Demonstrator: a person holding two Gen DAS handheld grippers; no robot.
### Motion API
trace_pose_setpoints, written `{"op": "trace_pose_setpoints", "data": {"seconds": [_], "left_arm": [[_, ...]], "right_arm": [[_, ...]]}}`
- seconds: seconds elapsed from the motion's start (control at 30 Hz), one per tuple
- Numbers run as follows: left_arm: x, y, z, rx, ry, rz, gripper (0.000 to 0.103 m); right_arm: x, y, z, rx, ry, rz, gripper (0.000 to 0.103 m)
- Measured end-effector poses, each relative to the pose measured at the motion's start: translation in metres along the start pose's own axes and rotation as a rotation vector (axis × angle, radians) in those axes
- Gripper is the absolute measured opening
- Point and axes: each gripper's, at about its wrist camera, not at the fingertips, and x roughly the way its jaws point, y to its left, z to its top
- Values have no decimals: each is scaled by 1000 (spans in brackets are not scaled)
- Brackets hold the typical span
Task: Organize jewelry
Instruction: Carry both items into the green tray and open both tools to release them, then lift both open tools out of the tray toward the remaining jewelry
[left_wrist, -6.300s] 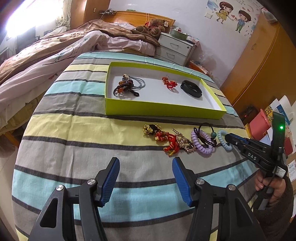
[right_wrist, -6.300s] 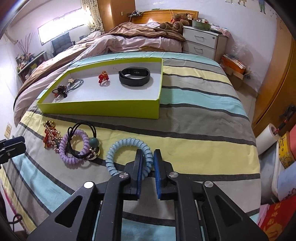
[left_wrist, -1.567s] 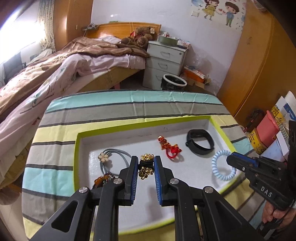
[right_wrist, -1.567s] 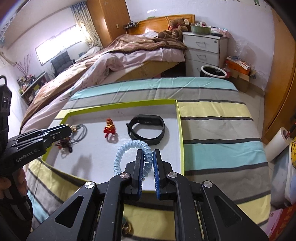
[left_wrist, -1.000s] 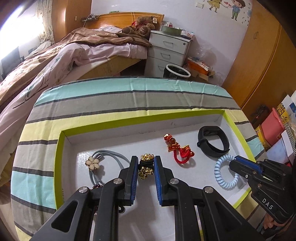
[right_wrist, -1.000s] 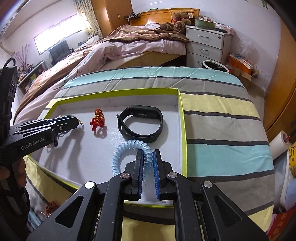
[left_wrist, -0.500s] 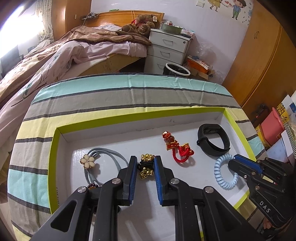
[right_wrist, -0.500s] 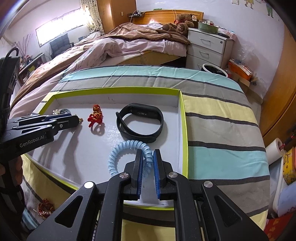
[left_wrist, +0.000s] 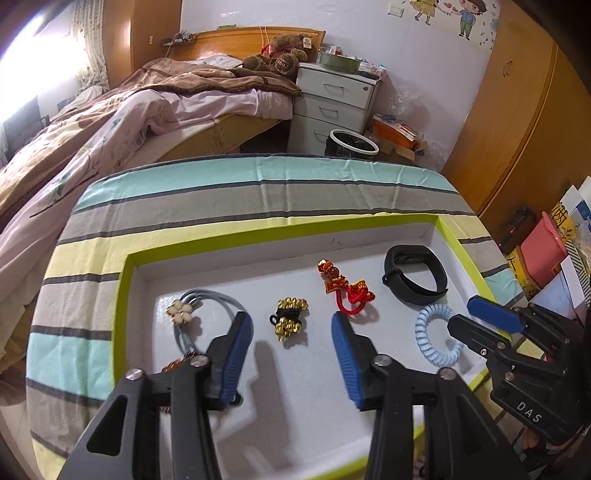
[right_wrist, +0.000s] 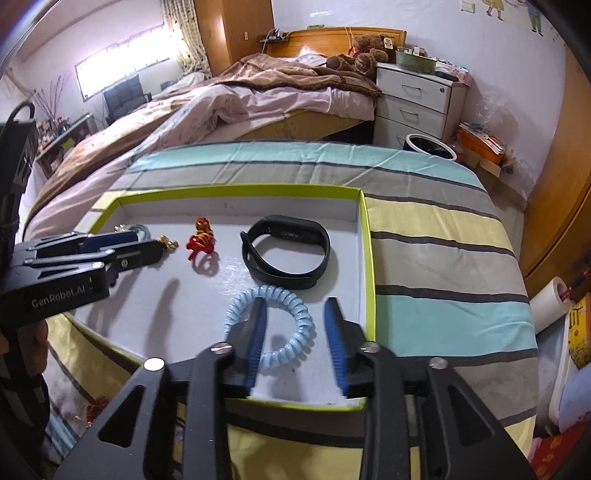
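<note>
Your left gripper (left_wrist: 291, 334) is wide open w/ nothing held; the gold charm (left_wrist: 289, 318) lies on the tray (left_wrist: 125, 280) floor just ahead of the tips, between the jaw lines, touching neither. Your right gripper (right_wrist: 295, 319) is also open & empty: the blue coil (right_wrist: 271, 325) lies flat in the tray's right front corner, its left jaw over the ring's opening, right jaw outside it. The band (right_wrist: 286, 251) lies just behind the coil.
</note>
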Motion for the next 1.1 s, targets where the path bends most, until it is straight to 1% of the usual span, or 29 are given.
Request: {"op": "trace_pose_setpoints", "data": {"seconds": [0.23,0.37,0.47,0.53,0.73,0.8,0.87,0.93,1.07,1.1], "left_arm": [[-30,-6,-16,8,-36,20,48],[-47,-6,-28,-6,-50,34,48],[-59,-6,-43,-10,-62,48,48],[-65,-3,-49,-17,-75,27,48],[-85,1,-75,-44,-91,49,48],[-91,3,-83,-42,-93,69,48],[-95,6,-89,-56,-94,60,48],[-99,10,-99,-76,-90,34,48],[-104,12,-115,-83,-72,6,48],[-106,13,-120,-93,-75,-20,48]], "right_arm": [[-19,0,-10,5,-30,10,37],[-32,-5,-20,33,-39,46,37],[-41,-6,-26,42,-65,60,38],[-46,-6,-28,45,-63,73,38],[-60,-3,-45,60,-86,87,38],[-62,-2,-49,58,-86,83,38],[-63,0,-55,56,-78,82,38],[-62,2,-60,57,-69,86,38],[-60,7,-66,52,-44,109,38],[-60,8,-67,50,-39,111,38]]}}
